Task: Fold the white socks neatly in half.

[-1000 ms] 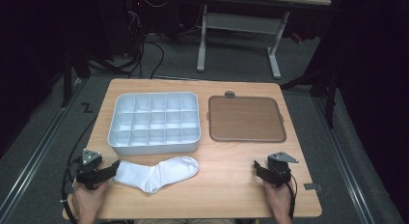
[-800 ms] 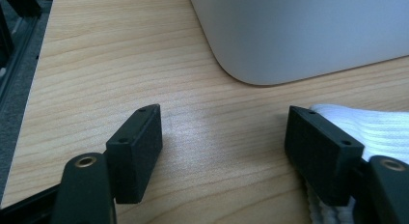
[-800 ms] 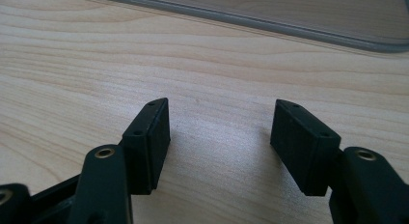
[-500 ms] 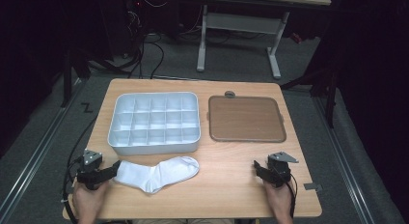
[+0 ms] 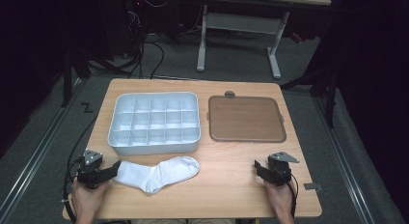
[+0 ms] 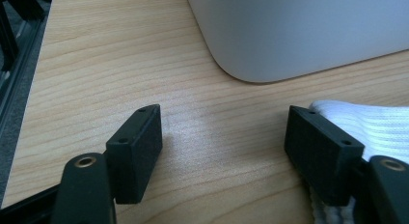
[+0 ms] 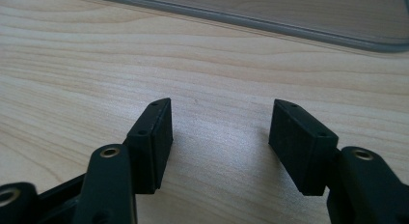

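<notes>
On the counter (image 5: 226, 185) the white sock (image 5: 156, 173) lies ungrasped beside the open left gripper (image 5: 115, 168), seemingly touching one jaw, right gripper (image 5: 258, 167) open, compartment tray (image 5: 154, 122) unfilled.

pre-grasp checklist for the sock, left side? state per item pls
1. Left tongs open: ok.
2. Sock between its jaws: not ok, the cuff lies beside one jaw, with bare wood in the gap.
3. Sock flat on table, apart from divided tray: ok.
4. Tray compartments free: ok.
5. Right tongs open, nothing held: ok.
6. Brown tray clear of the sock: ok.
</notes>
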`<state>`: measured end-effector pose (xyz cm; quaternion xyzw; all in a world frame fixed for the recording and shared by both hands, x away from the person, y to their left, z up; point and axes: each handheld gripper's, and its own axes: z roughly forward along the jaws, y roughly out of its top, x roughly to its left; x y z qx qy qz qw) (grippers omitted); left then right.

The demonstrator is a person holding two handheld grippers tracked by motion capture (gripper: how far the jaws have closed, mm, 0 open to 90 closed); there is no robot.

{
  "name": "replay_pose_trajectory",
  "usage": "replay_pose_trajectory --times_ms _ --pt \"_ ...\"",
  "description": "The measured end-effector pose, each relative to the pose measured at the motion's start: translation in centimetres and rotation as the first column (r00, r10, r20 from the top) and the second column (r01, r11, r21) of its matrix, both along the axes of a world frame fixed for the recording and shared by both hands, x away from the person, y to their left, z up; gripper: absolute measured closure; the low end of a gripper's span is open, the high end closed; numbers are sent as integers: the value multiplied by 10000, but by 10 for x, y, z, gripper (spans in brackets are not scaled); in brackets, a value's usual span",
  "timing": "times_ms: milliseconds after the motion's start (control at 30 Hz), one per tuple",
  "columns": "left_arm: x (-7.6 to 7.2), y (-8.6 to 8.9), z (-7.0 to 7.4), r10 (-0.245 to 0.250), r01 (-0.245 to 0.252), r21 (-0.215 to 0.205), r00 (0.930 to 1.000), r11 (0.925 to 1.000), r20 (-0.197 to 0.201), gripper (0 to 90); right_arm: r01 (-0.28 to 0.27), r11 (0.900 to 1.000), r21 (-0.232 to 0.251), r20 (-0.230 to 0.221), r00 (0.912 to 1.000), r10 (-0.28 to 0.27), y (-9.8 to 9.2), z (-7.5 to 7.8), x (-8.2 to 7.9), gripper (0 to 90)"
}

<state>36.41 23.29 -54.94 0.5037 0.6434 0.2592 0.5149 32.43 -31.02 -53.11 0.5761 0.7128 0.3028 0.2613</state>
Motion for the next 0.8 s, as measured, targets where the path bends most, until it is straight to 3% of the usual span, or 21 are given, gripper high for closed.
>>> replay_pose_trajectory --times_ms 233,433,667,800 --pt "-1 1 1 -205 205 -125 9998 9997 2 319 12 10000 -13 -80 10000 -12 0 1 1 449" --pt "-3 5 3 -328 323 -566 9994 9979 -89 343 61 10000 12 -115 9999 -61 0 2 0 481" --pt "-6 11 10 -444 400 -1558 9987 9870 -245 345 -149 9999 59 -136 9998 149 4 3 -2 504" --pt "-12 11 19 -616 600 -1883 9981 9803 -26 342 -404 9989 235 -99 9991 407 10 6 -4 523"
